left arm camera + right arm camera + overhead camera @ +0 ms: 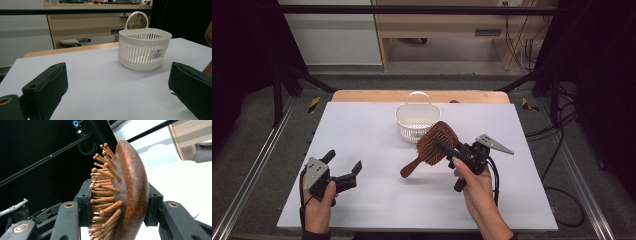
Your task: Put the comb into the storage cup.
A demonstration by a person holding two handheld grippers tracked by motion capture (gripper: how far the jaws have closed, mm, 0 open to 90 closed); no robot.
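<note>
- The right hand-held gripper pinches a brown wooden hairbrush by its head and holds it up off the table, near the middle.
- The left hand-held gripper sits low near the front left corner, with its jaws spread wide and nothing in them.
- A white basket with a handle stands near the back edge, just behind the brush.
- The brush has a rounded back, many wooden pins with round tips, and a handle that points down toward the table.

white table sheet | wooden cabinet behind | cables on floor, right
</note>
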